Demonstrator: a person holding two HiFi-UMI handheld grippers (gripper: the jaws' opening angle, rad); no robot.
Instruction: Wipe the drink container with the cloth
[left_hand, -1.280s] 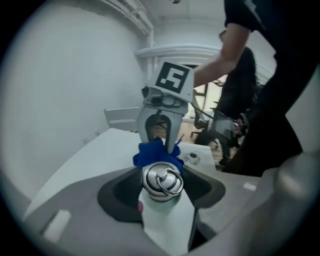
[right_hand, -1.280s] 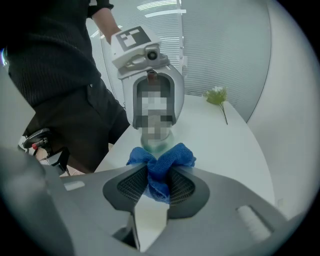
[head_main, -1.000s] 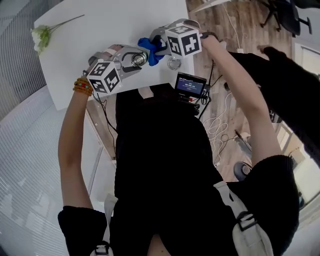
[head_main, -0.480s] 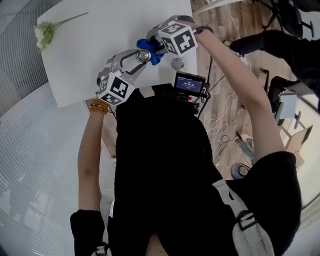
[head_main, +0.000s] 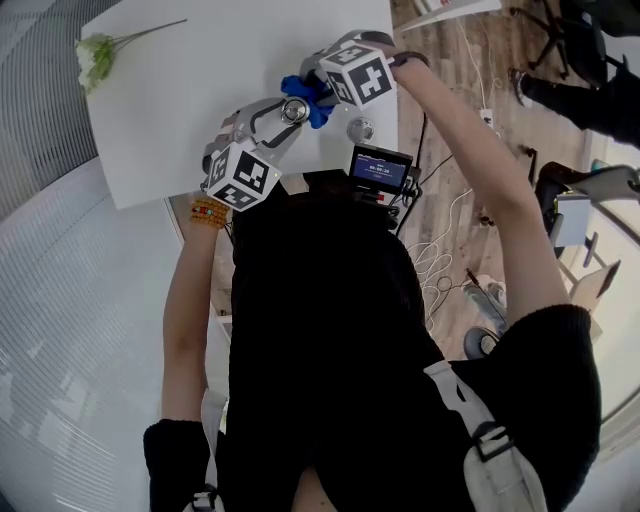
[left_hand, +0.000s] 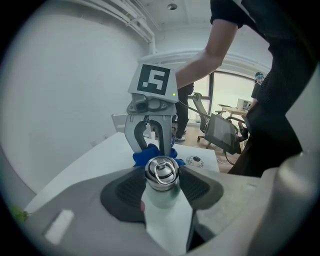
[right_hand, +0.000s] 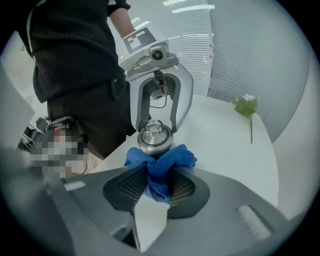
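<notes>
A metal drink bottle with a ringed steel cap stands on the white table, and my left gripper is shut on its body. My right gripper is shut on a bunched blue cloth, which presses against the far side of the bottle. In the head view the cloth sits between the right gripper and the cap, with the left gripper below it. The bottle's lower body is hidden by the jaws.
A white flower with a green stem lies at the table's far left corner. A small round metal piece rests near the table's right edge. A small screen hangs at the person's chest. Office chairs and cables lie on the wooden floor.
Both grippers have shifted slightly toward the table's front with the bottle and cloth; the left gripper has swung in under the bottle. The cloth stays against the bottle.
</notes>
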